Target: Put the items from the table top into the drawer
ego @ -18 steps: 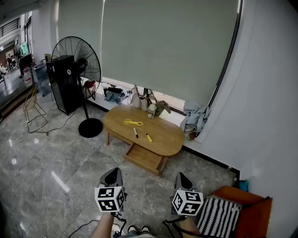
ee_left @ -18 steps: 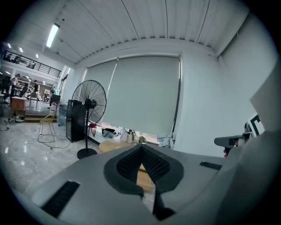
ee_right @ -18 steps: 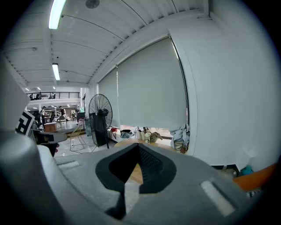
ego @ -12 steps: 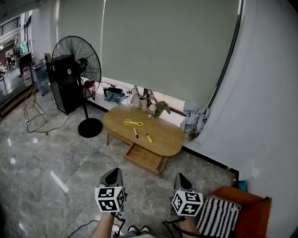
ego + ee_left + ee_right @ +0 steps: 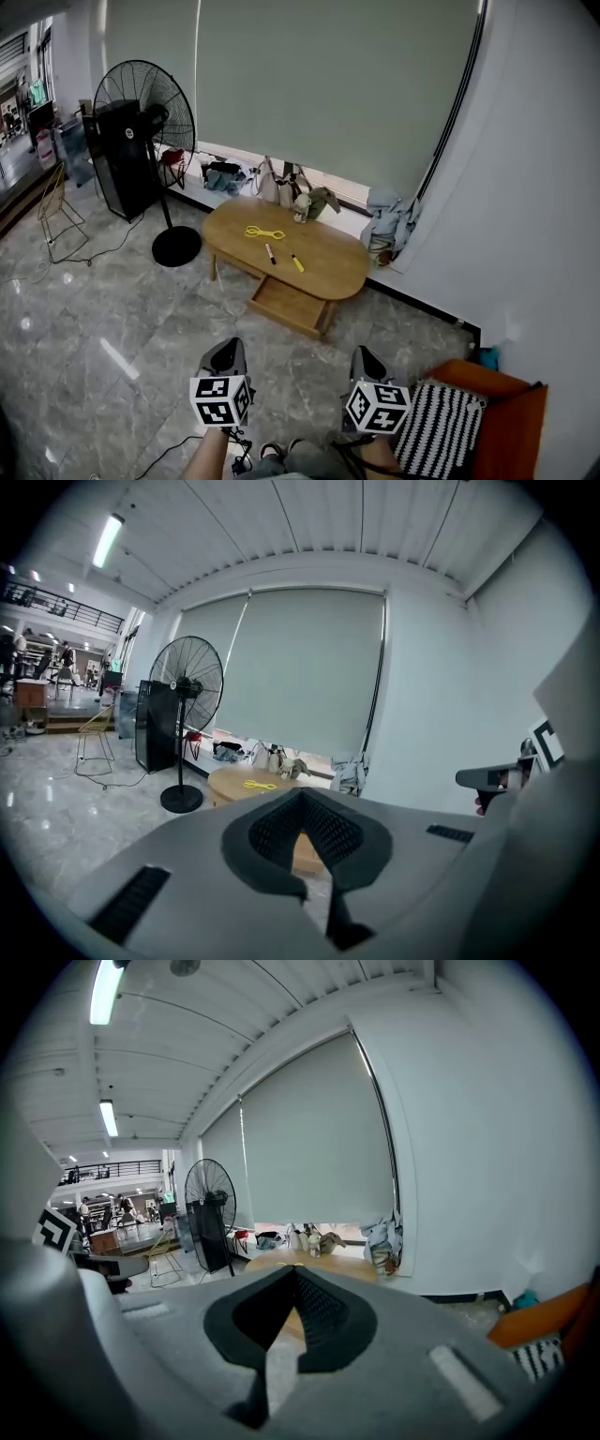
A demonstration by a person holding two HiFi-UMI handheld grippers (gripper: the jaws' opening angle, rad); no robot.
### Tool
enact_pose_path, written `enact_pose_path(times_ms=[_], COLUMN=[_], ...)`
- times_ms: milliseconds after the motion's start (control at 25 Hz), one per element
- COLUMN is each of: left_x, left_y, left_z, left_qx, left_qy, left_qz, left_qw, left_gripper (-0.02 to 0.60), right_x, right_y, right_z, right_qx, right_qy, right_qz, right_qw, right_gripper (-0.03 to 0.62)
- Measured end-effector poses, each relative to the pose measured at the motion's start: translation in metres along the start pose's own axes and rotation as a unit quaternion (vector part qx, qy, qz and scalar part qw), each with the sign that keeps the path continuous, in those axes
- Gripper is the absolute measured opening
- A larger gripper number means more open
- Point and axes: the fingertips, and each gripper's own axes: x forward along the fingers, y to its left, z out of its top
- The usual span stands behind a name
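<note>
At the far left of the head view a tall pedestal fan (image 5: 141, 103) stands on the grey marble floor (image 5: 112, 319), just beside a black cabinet (image 5: 117, 155). Low in that view the left gripper (image 5: 228, 344) is held out over the floor, pointing toward the far wall; in its own view its jaws are together, with nothing between them. Ahead of both grippers, and well apart from them, an oval wooden bench (image 5: 328, 272) stands against the window ledge under a lowered roller blind (image 5: 328, 84). On its top, from left to right, lie a yellow cord (image 5: 263, 232), a black marker (image 5: 270, 253) and a yellow marker (image 5: 297, 263), near one another but not touching. The drawer (image 5: 286, 305) is pulled out from under the bench's near edge, and what is inside it cannot be made out from here. Bags (image 5: 281, 192) sit on the ledge behind the bench. The right gripper (image 5: 364, 353) is held beside the left one, pointing the same way, and its jaws are likewise closed on nothing. A heap of cloth (image 5: 386, 230) lies on the floor at the bench's right end. At the lower right is an orange chair (image 5: 511, 427) with a black-and-white striped cushion (image 5: 448, 431) on it.
</note>
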Motion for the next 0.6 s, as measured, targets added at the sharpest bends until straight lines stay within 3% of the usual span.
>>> enact_pose_path(times_ms=[320, 600], left_x=[0.037, 0.102], left_y=[0.002, -0.004], left_z=[-0.012, 0.012], left_qx=[0.007, 0.003], left_qy=[0.029, 0.025], left_qz=[-0.001, 0.009], left_qw=[0.9996, 0.9996], left_gripper=[-0.005, -0.005], right_x=[0.028, 0.085], right_y=[-0.029, -0.059], right_z=[-0.016, 0.018], right_qx=[0.027, 0.021], right_qy=[0.025, 0.022], right_qz=[-0.024, -0.019], right_qw=[0.999, 0.999], right_gripper=[0.005, 0.005])
